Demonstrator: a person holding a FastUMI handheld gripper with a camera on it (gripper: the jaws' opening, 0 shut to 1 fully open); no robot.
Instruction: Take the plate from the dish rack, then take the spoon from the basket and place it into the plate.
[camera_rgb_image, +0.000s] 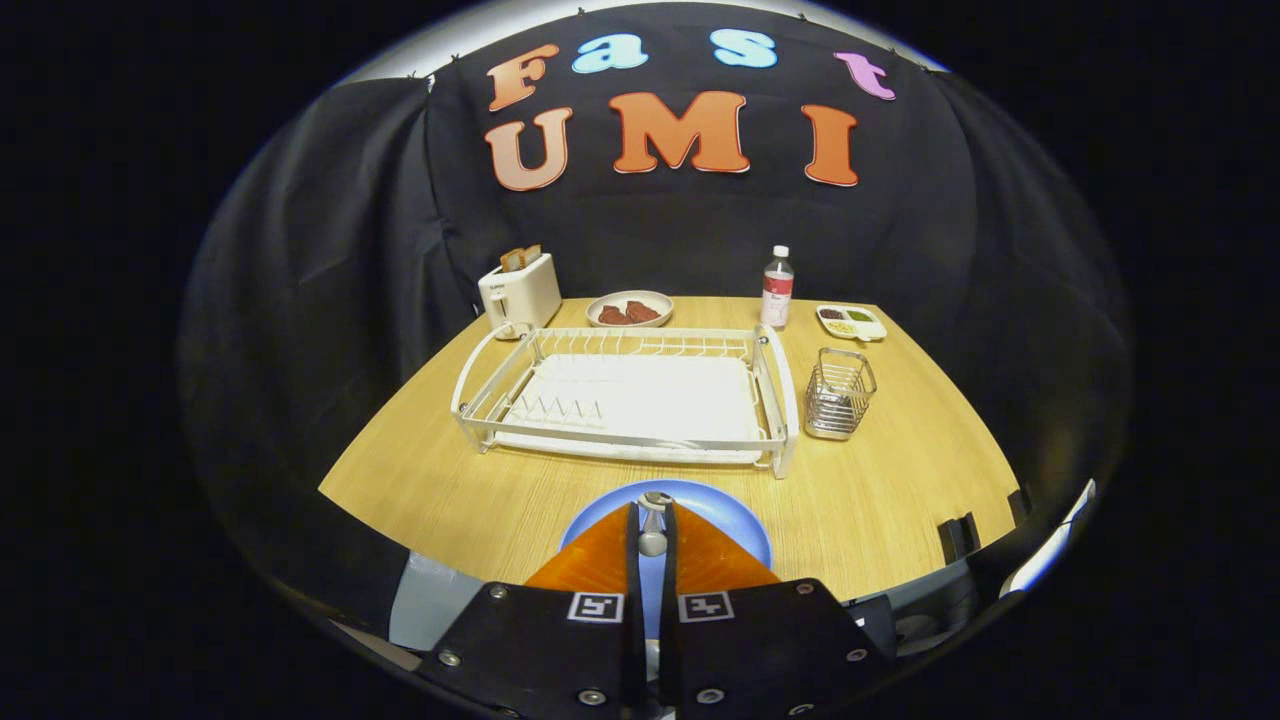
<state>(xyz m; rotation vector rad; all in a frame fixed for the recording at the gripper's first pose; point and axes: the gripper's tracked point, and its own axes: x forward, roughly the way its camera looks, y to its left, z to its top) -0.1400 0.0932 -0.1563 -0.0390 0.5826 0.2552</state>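
A blue plate (720, 510) lies flat on the wooden table, near its front edge and right under my fingers. My gripper (652, 525) hovers over the plate, shut on a metal spoon (653, 520) whose handle sticks up in the narrow gap between the two fingers. The spoon's lower part is hidden by the fingers. Beyond the plate stands the white dish rack (625, 395), with nothing in it. To the right of the rack stands the wire basket (839, 393), and nothing shows inside it.
At the back of the table (900, 490) stand a white toaster (519, 292) with bread in it, a bowl of reddish food (629, 309), a bottle (777, 287) and a small divided dish (851, 321). Black clips (960, 538) sit on the table's right front edge.
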